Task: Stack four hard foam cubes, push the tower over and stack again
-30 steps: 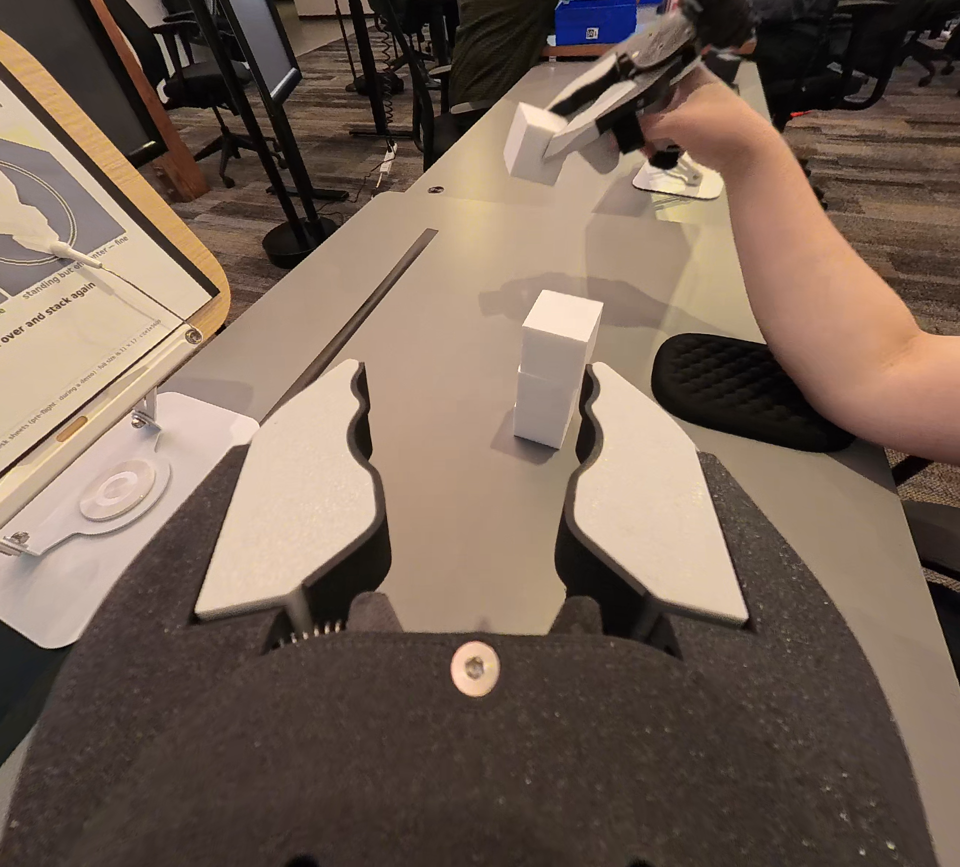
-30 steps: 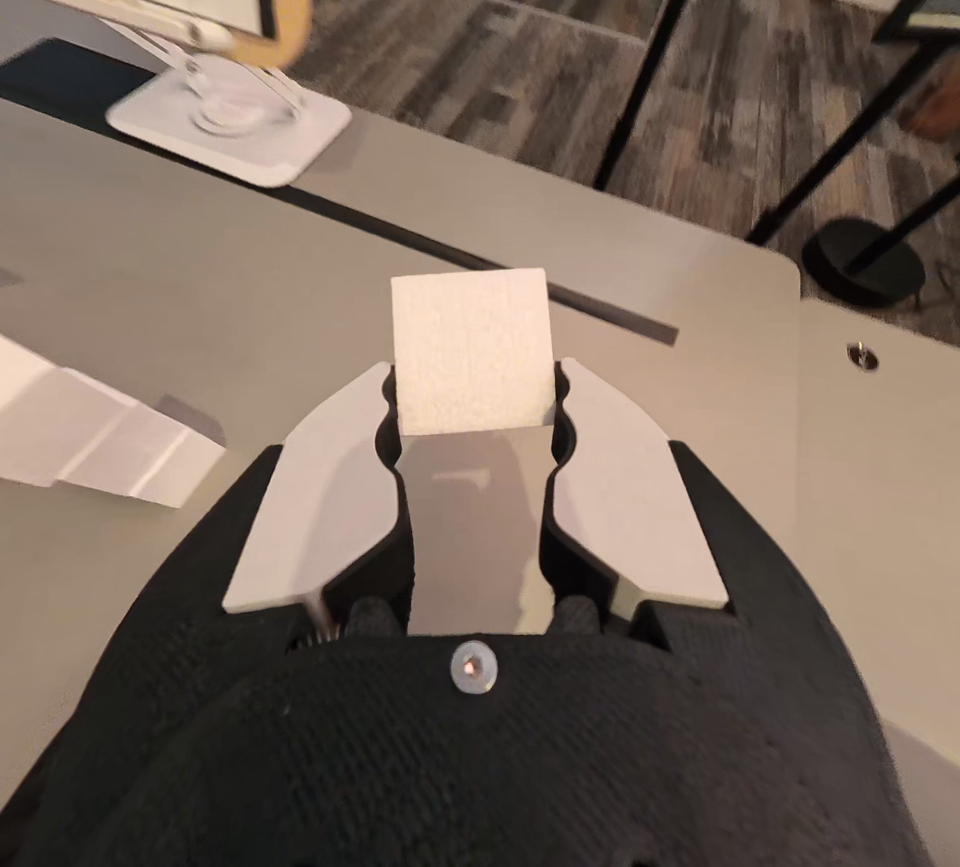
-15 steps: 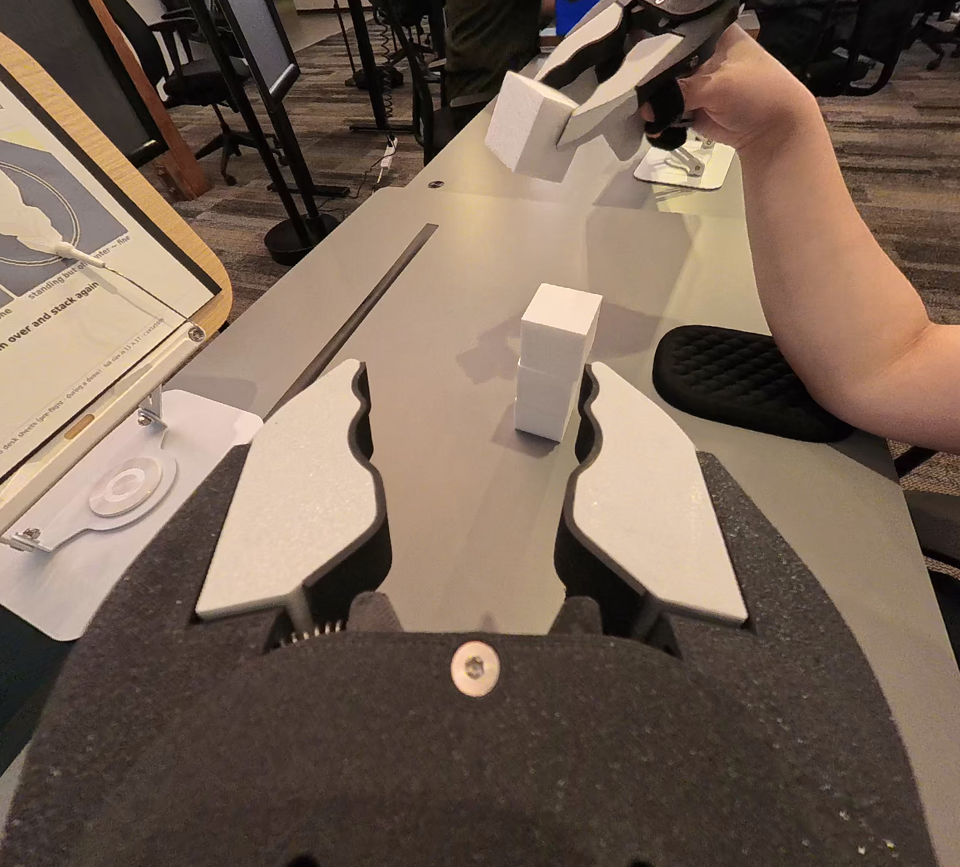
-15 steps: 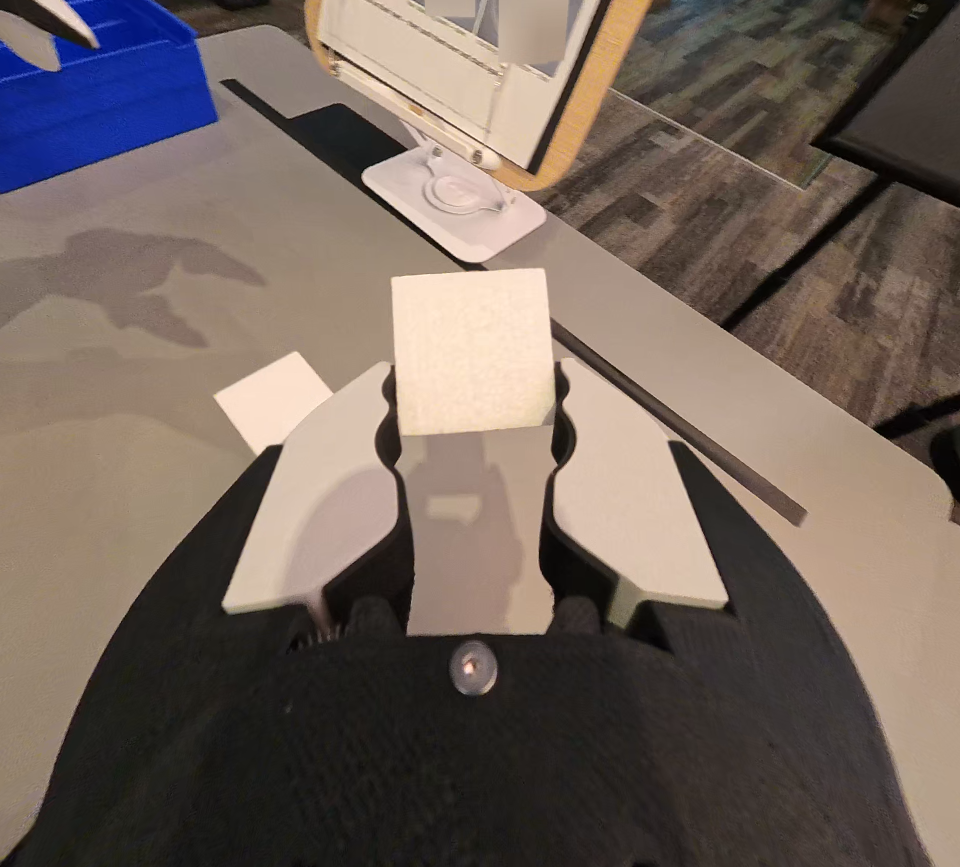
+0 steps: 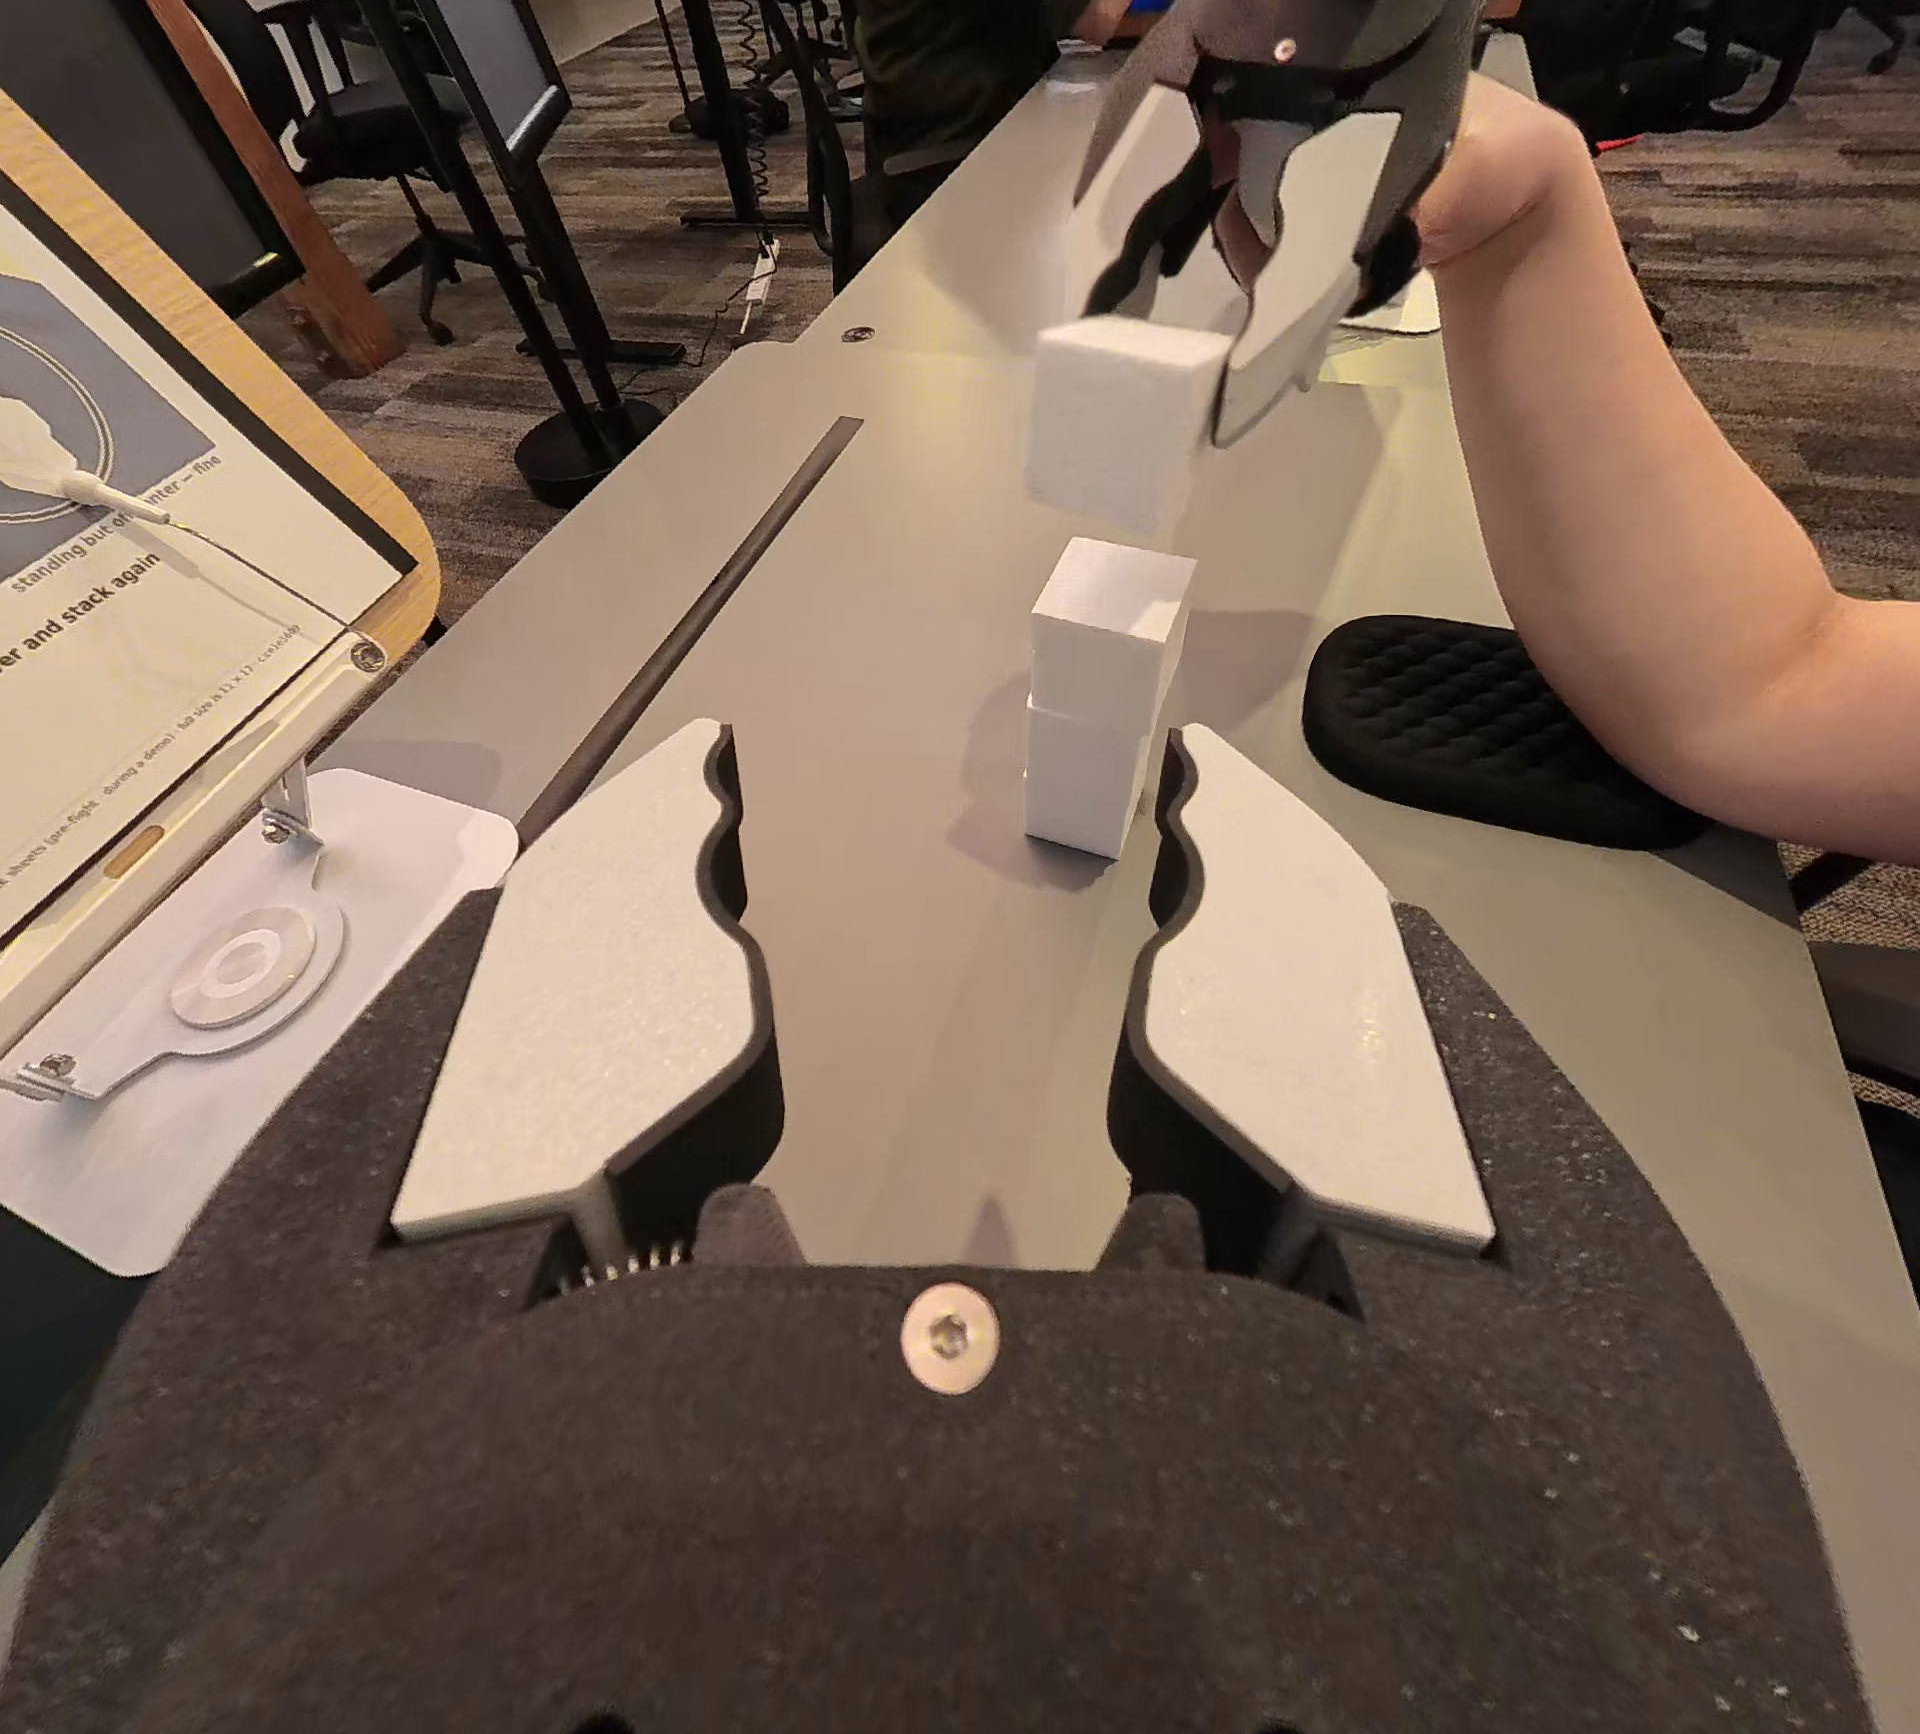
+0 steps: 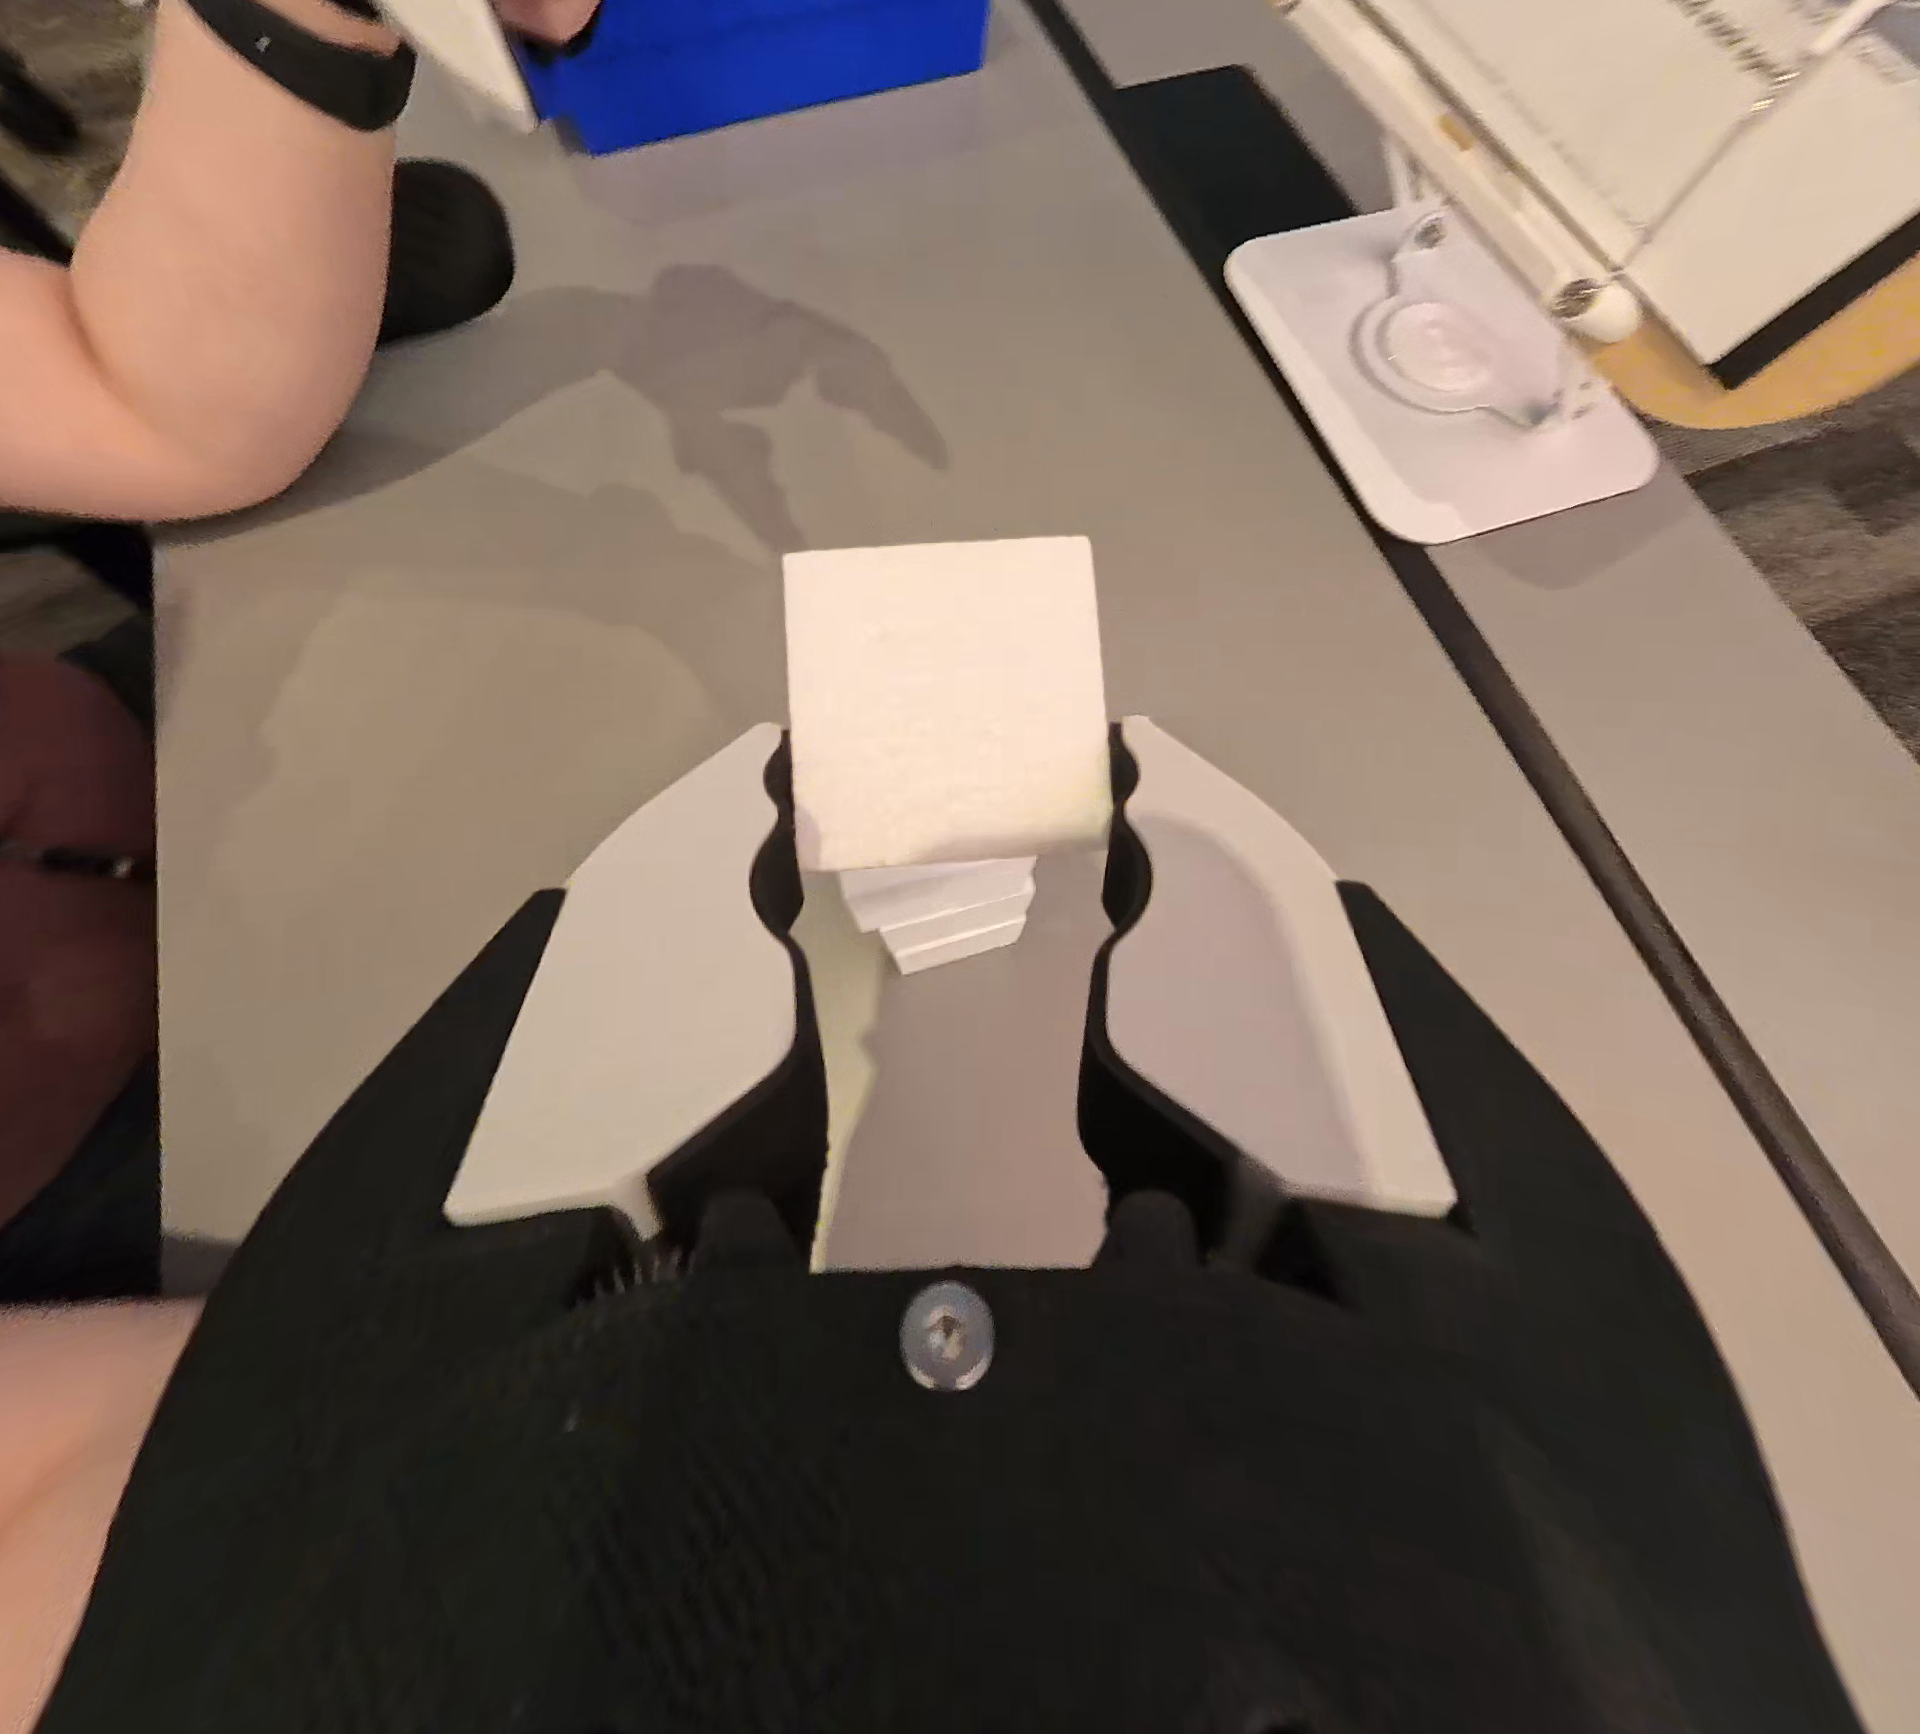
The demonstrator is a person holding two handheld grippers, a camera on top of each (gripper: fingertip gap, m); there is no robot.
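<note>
Two white foam cubes stand stacked (image 5: pixel 1101 697) on the grey table (image 5: pixel 883 1009), just beyond my left gripper (image 5: pixel 951 744), which is open and empty, its right fingertip close beside the lower cube. My right gripper (image 5: pixel 1164 354) is shut on a third white cube (image 5: pixel 1122 427) and holds it in the air a little above the stack, apart from it. In the right wrist view the right gripper (image 6: pixel 951 739) pinches the held cube (image 6: pixel 940 697) by its sides, looking down, and the stack (image 6: pixel 945 915) shows just under it.
A document stand with a white base (image 5: pixel 249 946) is at the table's left edge; it also shows in the right wrist view (image 6: pixel 1444 396). A black wrist pad (image 5: pixel 1475 728) lies right of the stack under a forearm. A blue bin (image 6: pixel 790 1) stands behind. Some 15 cm of space lies between my two pairs of fingers. From the left gripper's tips to the white base (image 5: pixel 249 946) is close to 40 cm. It turns up in the right wrist view (image 6: pixel 1449 348) as well.
My right gripper has carried its cube from the far side of the table to right over the stack and turned to point down. The left gripper and the stack have not moved.
</note>
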